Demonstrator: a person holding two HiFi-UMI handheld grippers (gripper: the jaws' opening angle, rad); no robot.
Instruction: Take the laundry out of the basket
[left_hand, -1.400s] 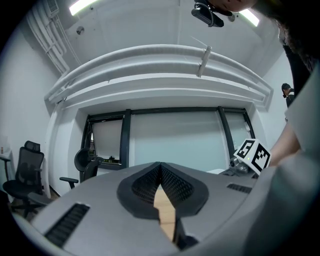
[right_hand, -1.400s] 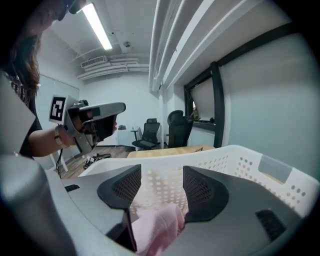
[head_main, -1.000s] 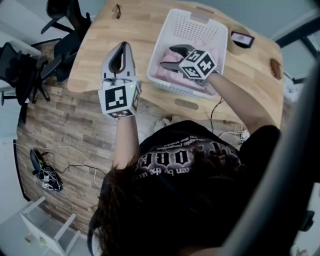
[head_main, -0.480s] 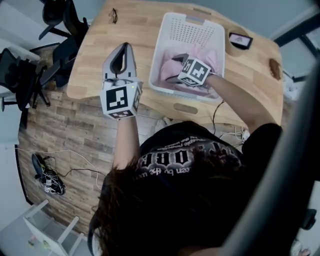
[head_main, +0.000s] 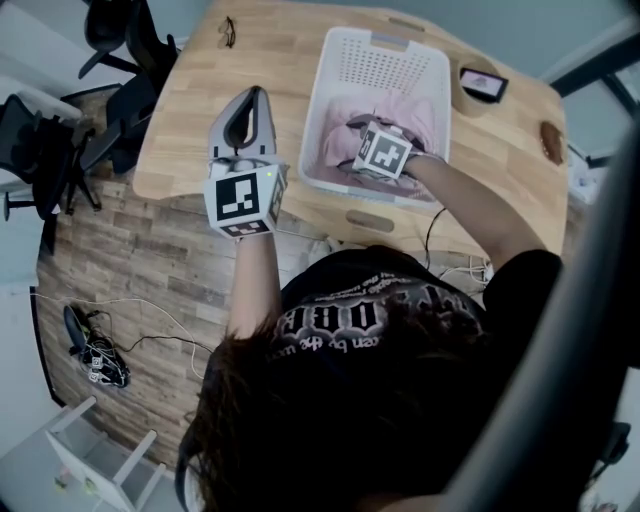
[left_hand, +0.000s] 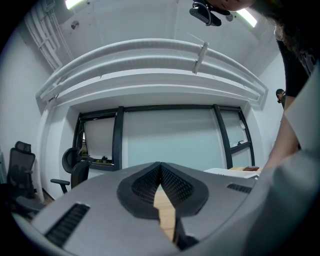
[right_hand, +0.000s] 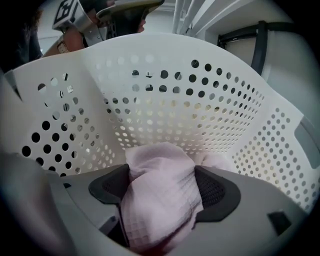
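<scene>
Pale pink waffle-weave cloth (right_hand: 160, 200) bulges up between the pads of your right gripper (head_main: 362, 132), which is sunk into the white perforated basket (head_main: 385, 60). Its jaws are spread as wide as they go. The fabric fills the gap and brushes both pads, but it doesn't look squeezed yet. The basket's holed walls curve round ahead of the jaws and to either side.

This looks like the grab step: the laundry is all in the basket, directly under and in front of that gripper. The next move calls for closing firmly on the bunched fold, then lifting straight up so the cloth clears the rim without dragging the basket along.

Your right forearm reaches forward and angles down over the basket's near wall. Your left arm is bent, holding the left gripper (head_main: 250, 100) well left of the basket over the wooden table (head_main: 200, 110) — jaws together at the tips, nothing in them, pointing away from you.
</scene>
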